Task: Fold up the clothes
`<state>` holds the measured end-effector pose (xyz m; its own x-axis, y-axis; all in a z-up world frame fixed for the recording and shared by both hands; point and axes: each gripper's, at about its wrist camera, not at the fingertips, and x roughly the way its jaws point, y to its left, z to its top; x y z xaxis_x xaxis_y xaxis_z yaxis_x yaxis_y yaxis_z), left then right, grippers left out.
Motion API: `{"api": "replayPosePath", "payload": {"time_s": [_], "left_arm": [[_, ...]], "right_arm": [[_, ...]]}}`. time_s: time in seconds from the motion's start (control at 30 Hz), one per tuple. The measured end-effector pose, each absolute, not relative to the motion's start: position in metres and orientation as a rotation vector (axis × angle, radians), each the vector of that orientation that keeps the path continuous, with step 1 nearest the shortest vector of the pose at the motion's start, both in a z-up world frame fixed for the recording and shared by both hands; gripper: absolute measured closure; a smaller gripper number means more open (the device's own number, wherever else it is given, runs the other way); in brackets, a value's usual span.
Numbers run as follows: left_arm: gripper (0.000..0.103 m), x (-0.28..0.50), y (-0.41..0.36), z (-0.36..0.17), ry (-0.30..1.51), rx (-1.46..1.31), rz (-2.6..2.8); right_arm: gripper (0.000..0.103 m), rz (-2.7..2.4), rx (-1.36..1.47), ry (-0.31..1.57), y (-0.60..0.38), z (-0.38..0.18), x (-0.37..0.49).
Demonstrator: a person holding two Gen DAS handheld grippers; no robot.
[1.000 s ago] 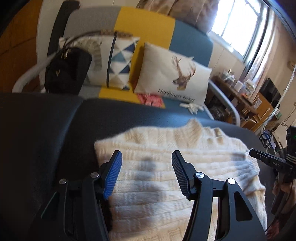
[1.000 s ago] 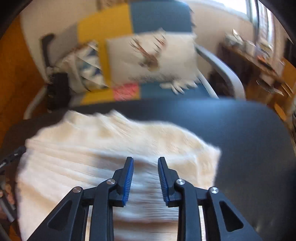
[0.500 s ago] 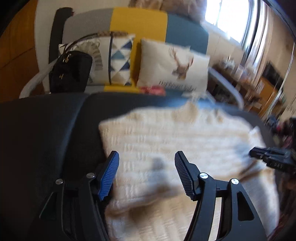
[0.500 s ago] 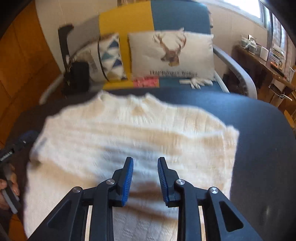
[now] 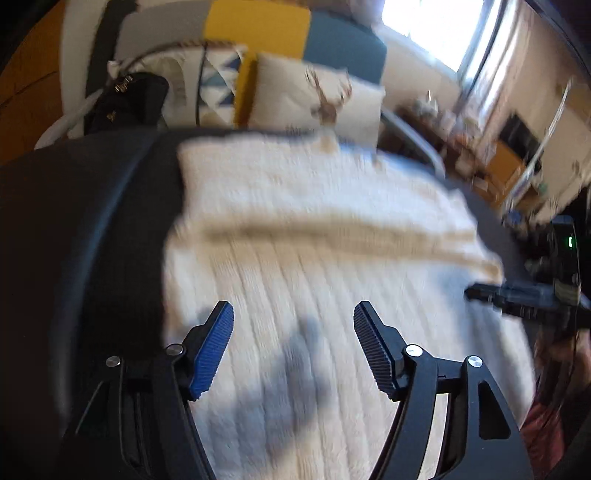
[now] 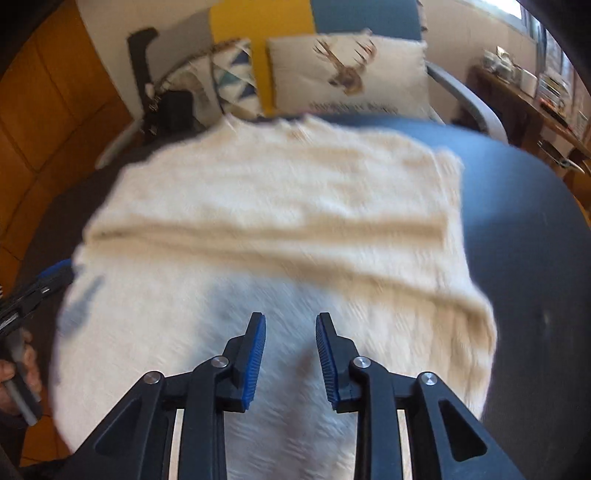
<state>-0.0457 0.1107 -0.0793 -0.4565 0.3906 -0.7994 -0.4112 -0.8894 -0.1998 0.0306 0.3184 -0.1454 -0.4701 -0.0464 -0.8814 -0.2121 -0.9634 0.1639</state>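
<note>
Room: lived-in, with a sofa [image 6: 288,18] in grey, yellow and blue panels behind the work surface, a bright window [image 5: 436,29] up on the right of the left wrist view, and cluttered wooden furniture along the right wall.
Sofa items: a deer cushion [image 6: 351,74], a triangle-pattern cushion [image 6: 232,77] to its left, and a black handbag [image 5: 125,103] at the left end.
Tabletop: dark, rounded tabletop [image 6: 535,240], bare on the right side in the right wrist view.
Sweater: a cream knit sweater [image 6: 258,221] lies flat on the tabletop with its neckline toward the sofa; a soft crosswise ridge runs over its middle. Both views are blurred.
Left gripper: the left gripper [image 5: 293,328] hangs over the near part of the sweater, its jaws spread wide and opening, with nothing pinched between them, only knit seen beneath.
Right gripper: the right gripper [image 6: 290,339] sits over the near part of the sweater, jaws narrowly parted and not clamping any cloth.
Person: a hand [image 6: 14,376] shows at the left edge of the right wrist view, on the handle of the left gripper.
</note>
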Motion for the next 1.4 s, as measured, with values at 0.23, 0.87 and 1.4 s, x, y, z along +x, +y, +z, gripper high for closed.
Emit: {"api": "replayPosePath", "payload": {"time_s": [0.23,0.87,1.4], "left_arm": [[0.033,-0.012,0.103,-0.055,-0.075,-1.176,2.364],[0.033,0.078,0.099,-0.078,0.159,-1.178,2.391],[0.032,0.073,0.086,-0.064,0.025,-1.179,2.388]], "right_arm": [[0.075,2.675,-1.5,0.581,0.32,-0.117,0.086],[0.084,2.516,-1.553,0.559,0.313,-0.138,0.214],[0.078,2.543,-1.42,0.603,0.342,-0.107,0.189]]}}
